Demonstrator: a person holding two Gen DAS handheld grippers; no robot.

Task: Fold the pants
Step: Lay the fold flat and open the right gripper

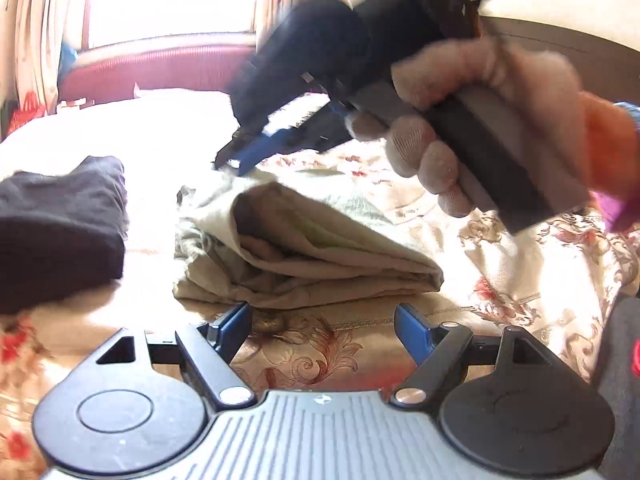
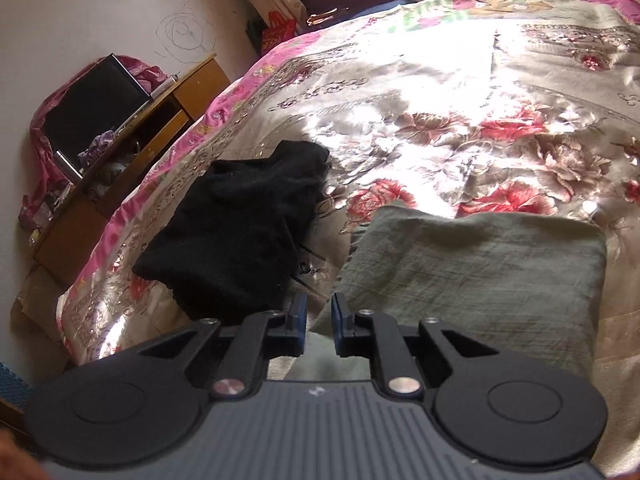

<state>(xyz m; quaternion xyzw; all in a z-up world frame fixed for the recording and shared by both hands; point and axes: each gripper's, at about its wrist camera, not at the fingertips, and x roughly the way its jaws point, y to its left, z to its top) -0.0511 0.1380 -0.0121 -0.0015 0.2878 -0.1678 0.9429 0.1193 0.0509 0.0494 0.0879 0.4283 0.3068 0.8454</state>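
Pants (image 1: 312, 248) folded, beyond open left gripper (image 1: 322, 326).

a floral satin bedspread (image 2: 460, 128) covers the bed, cream with red and pink flowers and a pink border along its left edge. a black folded garment (image 2: 240, 236) lies on it near that edge; in the left wrist view the same dark garment (image 1: 60, 232) sits at the left. beside the bed stands a wooden bedside cabinet (image 2: 132, 148) with open shelves holding small cluttered items too blurred to name. a black box (image 2: 92, 104) rests on its top, with purple-pink fabric (image 2: 52, 120) bunched behind it. a scribbled spiral drawing (image 2: 184, 34) marks the white wall. a dark red padded headboard (image 1: 160, 68) runs behind the bed, with pale curtains (image 1: 36, 24) at the bright window.
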